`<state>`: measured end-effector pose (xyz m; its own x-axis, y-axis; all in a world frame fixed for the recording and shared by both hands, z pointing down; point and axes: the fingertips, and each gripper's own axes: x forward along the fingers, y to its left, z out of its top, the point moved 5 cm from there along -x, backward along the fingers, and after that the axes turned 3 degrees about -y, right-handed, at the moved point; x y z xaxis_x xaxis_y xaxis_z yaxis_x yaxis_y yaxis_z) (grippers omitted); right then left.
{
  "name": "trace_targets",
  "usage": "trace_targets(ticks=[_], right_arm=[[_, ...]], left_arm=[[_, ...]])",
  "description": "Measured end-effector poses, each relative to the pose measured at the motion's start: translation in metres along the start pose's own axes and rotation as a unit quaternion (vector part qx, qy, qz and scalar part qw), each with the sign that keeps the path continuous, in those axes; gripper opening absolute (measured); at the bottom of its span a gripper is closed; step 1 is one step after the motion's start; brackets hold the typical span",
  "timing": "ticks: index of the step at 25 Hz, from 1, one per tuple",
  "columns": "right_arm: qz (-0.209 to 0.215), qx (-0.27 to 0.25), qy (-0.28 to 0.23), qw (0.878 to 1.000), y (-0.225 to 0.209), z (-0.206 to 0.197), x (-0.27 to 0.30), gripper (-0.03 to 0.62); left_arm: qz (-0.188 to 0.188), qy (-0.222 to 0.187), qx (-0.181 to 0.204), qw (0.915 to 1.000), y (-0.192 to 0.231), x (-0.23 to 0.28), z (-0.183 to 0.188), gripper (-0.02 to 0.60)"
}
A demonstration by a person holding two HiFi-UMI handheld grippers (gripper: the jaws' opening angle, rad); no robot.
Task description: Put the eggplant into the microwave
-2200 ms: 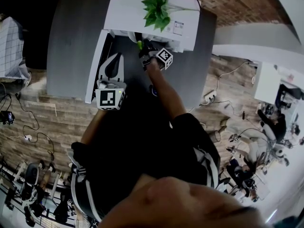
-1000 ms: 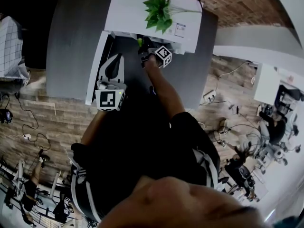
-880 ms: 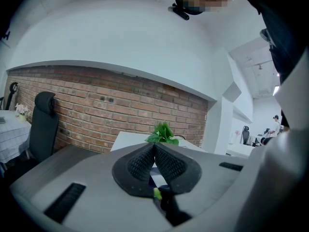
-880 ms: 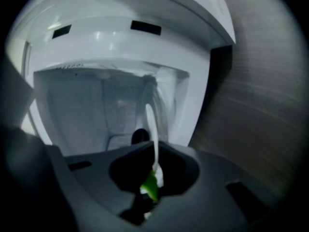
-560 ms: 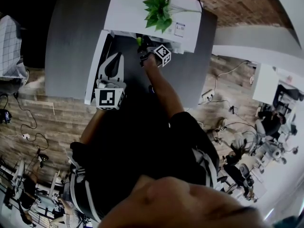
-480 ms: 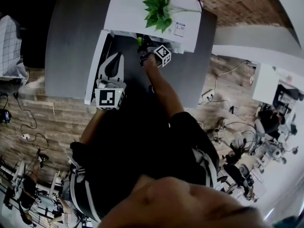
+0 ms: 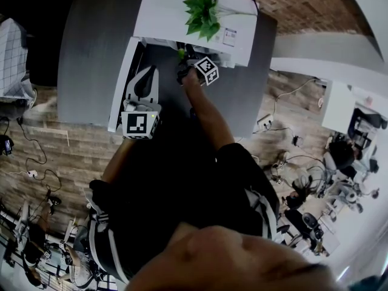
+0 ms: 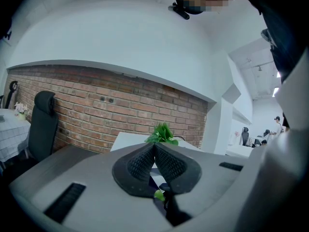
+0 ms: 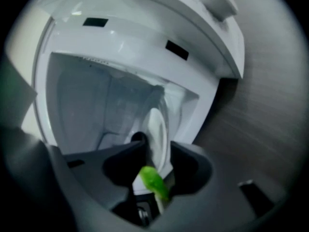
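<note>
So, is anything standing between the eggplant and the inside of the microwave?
Nothing visible does. The microwave door stands open, and the right gripper, its jaws opening with the eggplant between them, is at the mouth of the cavity.

plant (image 7: 201,12) atop microwave (image 7: 162,10), microwave on table (image 7: 96,53)

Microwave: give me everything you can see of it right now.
White boxy microwave standing on the grey table. Its door is swung wide open. A green plant and a small label sit on its top. The cavity is white and smooth, with a pale round plate inside. The right gripper is at the opening, its jaws opening, with the eggplant between them, green stem showing.
</note>
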<state>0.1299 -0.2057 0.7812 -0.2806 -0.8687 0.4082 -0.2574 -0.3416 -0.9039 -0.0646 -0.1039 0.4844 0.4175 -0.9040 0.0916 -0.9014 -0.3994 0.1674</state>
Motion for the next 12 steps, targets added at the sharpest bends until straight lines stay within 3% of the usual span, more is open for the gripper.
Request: trace_targets(ticks=[8, 12], right_arm=[[-0.011, -0.050, -0.008, 0.999, 0.000, 0.007, -0.007, 0.183], [-0.011, -0.110, 0.003, 0.994, 0.008, 0.010, -0.013, 0.183]], left_arm=[[-0.004, -0.002, 0.000, 1.0000, 0.000, 0.000, -0.003, 0.035], [-0.004, 0.001, -0.002, 1.0000, -0.001, 0.001, -0.001, 0.035]])
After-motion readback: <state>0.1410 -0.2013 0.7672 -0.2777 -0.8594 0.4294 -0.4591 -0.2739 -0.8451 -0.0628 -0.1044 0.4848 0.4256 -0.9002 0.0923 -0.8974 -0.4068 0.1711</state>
